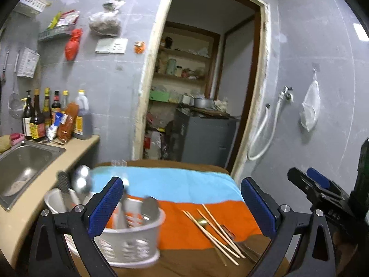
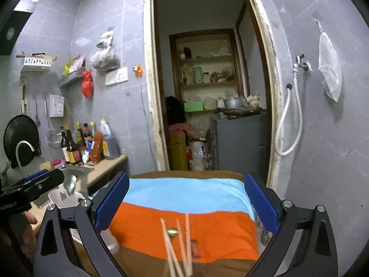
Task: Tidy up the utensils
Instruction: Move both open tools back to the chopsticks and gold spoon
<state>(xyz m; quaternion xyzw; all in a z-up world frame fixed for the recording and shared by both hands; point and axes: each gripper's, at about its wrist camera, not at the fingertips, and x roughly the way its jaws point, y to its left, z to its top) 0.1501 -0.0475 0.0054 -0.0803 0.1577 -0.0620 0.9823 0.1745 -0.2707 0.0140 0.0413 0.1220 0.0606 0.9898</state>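
Several wooden chopsticks (image 1: 214, 233) and a small gold spoon (image 1: 201, 221) lie on the orange part of a cloth (image 1: 180, 219). A white slotted utensil holder (image 1: 129, 240) with spoons in it stands at the cloth's left edge. Behind it a second white cup (image 1: 56, 202) holds a ladle and a spatula. My left gripper (image 1: 182, 205) is open above the cloth, its left pad in front of the holder, with nothing between its fingers. My right gripper (image 2: 186, 204) is open and empty above the chopsticks (image 2: 177, 247) and gold spoon (image 2: 173, 231). Each gripper shows at the edge of the other's view.
The small table is covered by a brown cloth (image 1: 184, 260) with the blue and orange one on top. To the left are a steel sink (image 1: 23, 161) and a counter with sauce bottles (image 1: 55, 117). Beyond the table are an open doorway (image 1: 203, 92) and a wall hose (image 1: 265, 133).
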